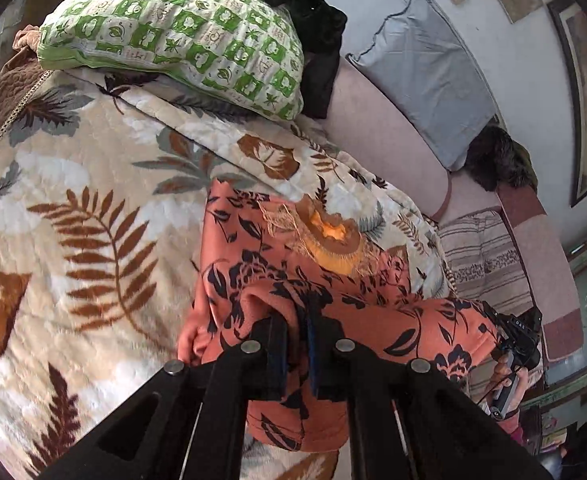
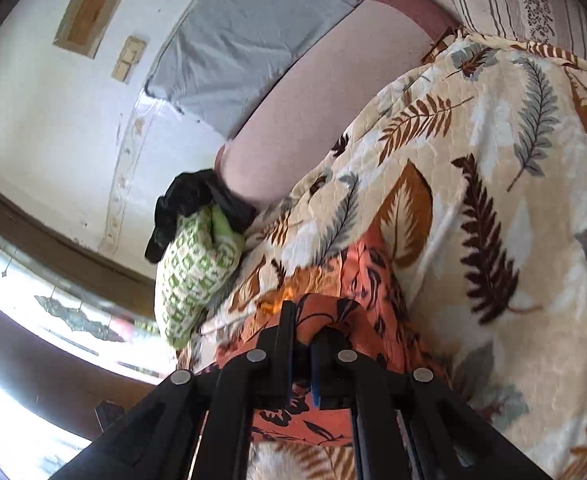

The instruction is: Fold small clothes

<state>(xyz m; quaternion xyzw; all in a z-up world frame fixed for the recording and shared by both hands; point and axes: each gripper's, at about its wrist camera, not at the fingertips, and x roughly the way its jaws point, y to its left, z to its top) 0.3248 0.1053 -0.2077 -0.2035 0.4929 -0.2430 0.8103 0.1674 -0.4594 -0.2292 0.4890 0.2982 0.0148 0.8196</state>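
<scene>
1. Clearly, the left gripper (image 1: 298,344) is clamped tight on a fold of the orange floral garment (image 1: 333,280); cloth bunches up between its two black fingers (image 1: 274,354).
2. From that pinch the garment spreads away across the leaf-patterned blanket (image 1: 73,208), with a paler orange patch near its far edge.
3. The right gripper (image 2: 305,354) is likewise closed on the same garment (image 2: 357,276), the orange cloth humped over and between its fingertips.
4. In the left wrist view, the other tool and the person's hand (image 1: 505,384) holding it show at the garment's right-hand end, so the cloth hangs stretched between the two grips.
5. A green-and-white pillow (image 1: 181,36) lies on the blanket's far part, well apart from the garment.
6. A black cloth (image 1: 305,12) sits just behind the pillow, beside a grey cushion (image 1: 421,76).
</scene>
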